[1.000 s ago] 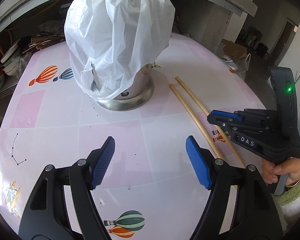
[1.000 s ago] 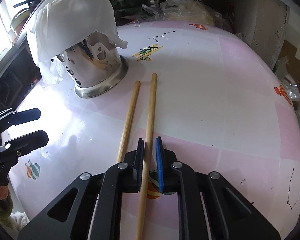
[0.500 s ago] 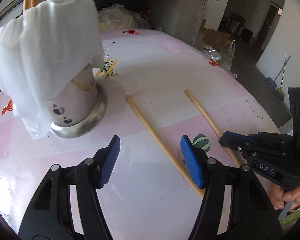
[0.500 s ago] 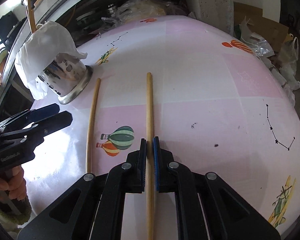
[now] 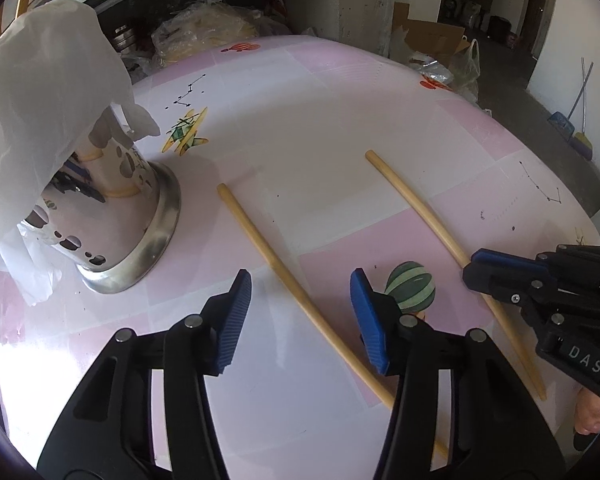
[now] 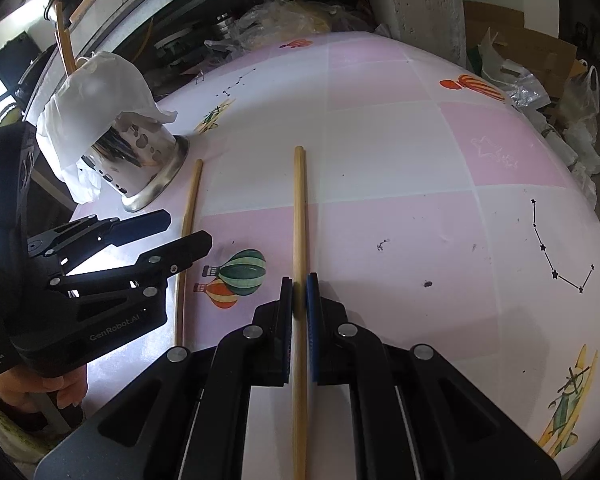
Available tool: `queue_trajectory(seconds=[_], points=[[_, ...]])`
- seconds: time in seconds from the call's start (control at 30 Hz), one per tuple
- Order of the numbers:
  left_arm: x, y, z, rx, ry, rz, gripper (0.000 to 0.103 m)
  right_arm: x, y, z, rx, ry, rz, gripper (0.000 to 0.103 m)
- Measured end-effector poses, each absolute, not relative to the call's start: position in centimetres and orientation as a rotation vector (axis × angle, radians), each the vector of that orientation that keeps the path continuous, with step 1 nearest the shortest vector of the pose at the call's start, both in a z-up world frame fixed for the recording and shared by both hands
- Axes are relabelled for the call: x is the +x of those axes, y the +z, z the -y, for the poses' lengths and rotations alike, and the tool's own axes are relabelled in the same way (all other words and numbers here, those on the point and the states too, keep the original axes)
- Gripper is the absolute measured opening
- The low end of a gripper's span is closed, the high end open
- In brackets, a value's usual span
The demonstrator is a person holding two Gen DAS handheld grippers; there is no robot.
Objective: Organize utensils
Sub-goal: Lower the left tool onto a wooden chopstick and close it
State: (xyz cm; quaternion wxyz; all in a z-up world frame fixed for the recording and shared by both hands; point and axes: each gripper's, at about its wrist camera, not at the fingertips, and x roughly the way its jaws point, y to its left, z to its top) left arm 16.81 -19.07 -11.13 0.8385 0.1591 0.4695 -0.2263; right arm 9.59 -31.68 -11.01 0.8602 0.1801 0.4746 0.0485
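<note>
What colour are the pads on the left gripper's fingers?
Blue, ribbed pads on black fingers; clearest in the left wrist view.

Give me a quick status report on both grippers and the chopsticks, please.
Right gripper shut on one chopstick. Left gripper open, jaws just closing, straddling the other chopstick. Nothing blocking the bagged holder.

I'm working in a cluttered home storeroom or garage: bare concrete pillar [image 5: 364, 0], cardboard boxes [image 5: 432, 38], plastic bags [image 5: 460, 68], a broom [image 5: 578, 136] far right.
</note>
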Motion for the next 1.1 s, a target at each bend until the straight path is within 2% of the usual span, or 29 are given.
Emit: queue_trajectory(seconds=[0.23,0.6,1.1], points=[[17.0,-11.3,18.4,0.302,-0.474,-1.009,0.041,9.6,-11.1,31.8,0.389,0.107,-0.994,0.007],[17.6,-11.2,17.0,0.253,-0.449,-1.019,0.015,9.6,-11.1,31.8,0.39,0.106,-0.994,0.007],[17.6,-11.3,16.3,0.221,-0.454,-1.017,0.012,9.6,-11.1,31.8,0.392,0.107,-0.994,0.007]])
